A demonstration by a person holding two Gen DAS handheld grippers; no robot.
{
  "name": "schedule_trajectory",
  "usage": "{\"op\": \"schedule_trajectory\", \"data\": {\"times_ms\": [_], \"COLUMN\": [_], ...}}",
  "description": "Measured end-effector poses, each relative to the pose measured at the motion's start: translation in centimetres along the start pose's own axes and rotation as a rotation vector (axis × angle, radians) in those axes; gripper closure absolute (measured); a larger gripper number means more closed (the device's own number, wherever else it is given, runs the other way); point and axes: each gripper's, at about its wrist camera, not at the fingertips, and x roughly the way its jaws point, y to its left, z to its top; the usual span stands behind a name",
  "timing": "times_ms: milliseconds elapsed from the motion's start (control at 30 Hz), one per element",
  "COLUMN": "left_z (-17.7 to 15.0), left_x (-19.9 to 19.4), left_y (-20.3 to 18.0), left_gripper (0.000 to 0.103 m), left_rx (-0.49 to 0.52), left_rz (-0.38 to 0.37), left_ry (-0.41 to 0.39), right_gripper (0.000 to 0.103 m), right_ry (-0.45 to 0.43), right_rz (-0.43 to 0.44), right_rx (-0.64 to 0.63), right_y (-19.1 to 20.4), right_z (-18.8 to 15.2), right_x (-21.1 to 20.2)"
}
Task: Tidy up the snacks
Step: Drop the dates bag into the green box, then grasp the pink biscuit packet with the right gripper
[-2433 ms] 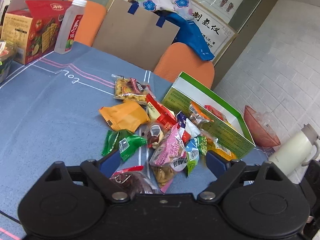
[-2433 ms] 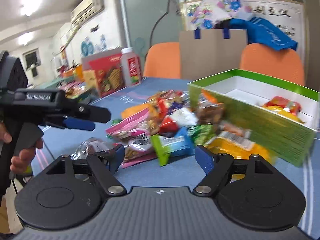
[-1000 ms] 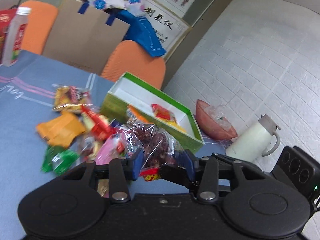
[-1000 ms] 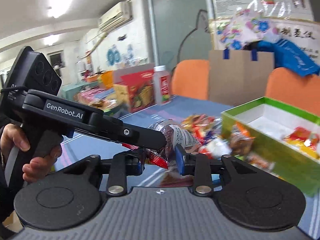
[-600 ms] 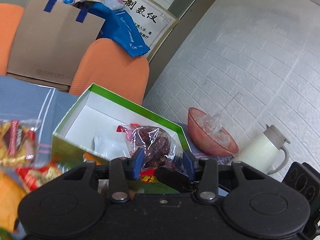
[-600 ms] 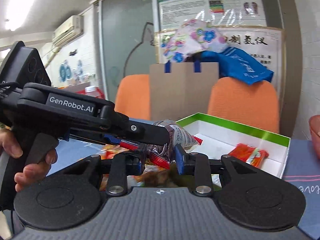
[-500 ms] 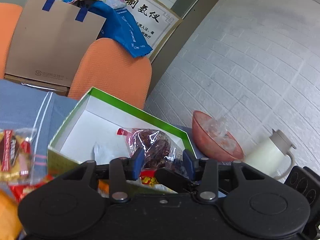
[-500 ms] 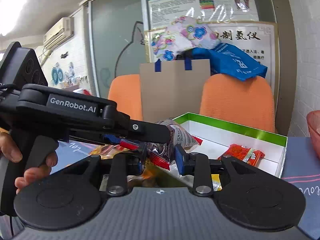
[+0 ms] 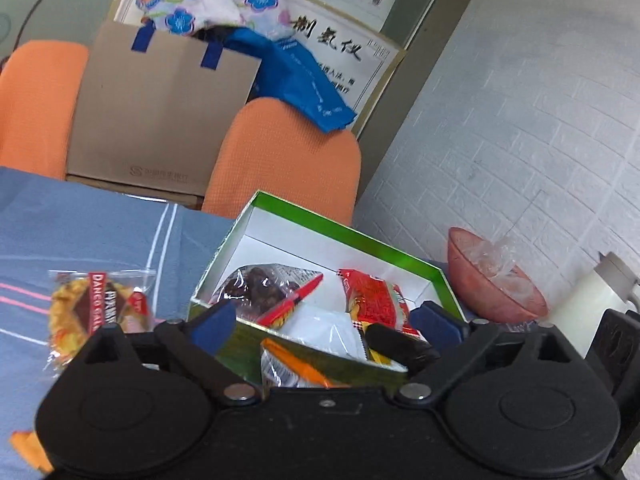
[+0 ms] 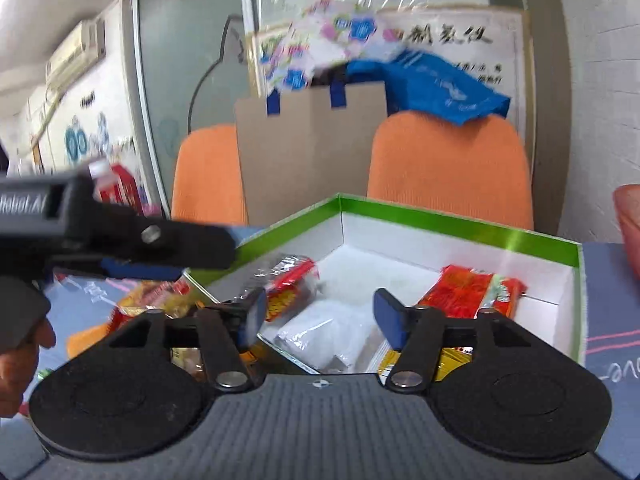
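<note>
Both the left gripper (image 9: 326, 326) and right gripper (image 10: 318, 314) are opening, nothing between them. The clear crinkly packet of dark snacks (image 9: 266, 286) lies in the green-rimmed cardboard box (image 9: 344, 232) at centre frame; packets at lower left (image 9: 94, 306) remain on the table.

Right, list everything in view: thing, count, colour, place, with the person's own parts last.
box: one, green outside, white inside, on the table.
date packet: one, clear with red edge, in the box's left end.
red packet: one, in the box's right part.
white packet: one, near the box's front wall.
biscuit packet: one, yellow and brown, on the cloth left of the box.
tablecloth: one, blue.
bowl: one, pinkish, right of the box.
jug: one, white, far right.
chairs: two, orange, behind the table.
cardboard: one, brown, between the chairs.
left claw: opening, nothing gripped.
right claw: opening, nothing gripped.
</note>
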Motion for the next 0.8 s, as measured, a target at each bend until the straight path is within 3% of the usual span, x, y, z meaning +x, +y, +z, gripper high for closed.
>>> {"op": "schedule_trajectory", "data": {"times_ms": [200, 333, 533, 800], "left_z": [-2.7, -5.2, -8.7, -10.4], "left_x": [-5.0, -7.7, -9.9, -12.1], "left_y": [-0.7, -0.5, 1.1, 3.8], "left_gripper": [0.000, 0.000, 0.000, 0.000], "left_rx": [-0.034, -0.072, -0.142, -0.218], "left_rz": [0.005, 0.033, 0.046, 0.028], "left_ry": [-0.008, -0.013, 0.018, 0.037], "right_gripper": [0.000, 0.000, 0.000, 0.000], "right_ry": [-0.034, -0.009, 0.052, 0.138], "right_rz": [0.066, 0.116, 0.133, 0.255], "right_rx": [0.062, 0.072, -0.012, -0.148], "right_y": [0.4, 1.3, 3.3, 8.0], "right_z": [-0.5, -1.6, -3.4, -5.5], "right_x": [-5.5, -7.7, -8.8, -7.3]}}
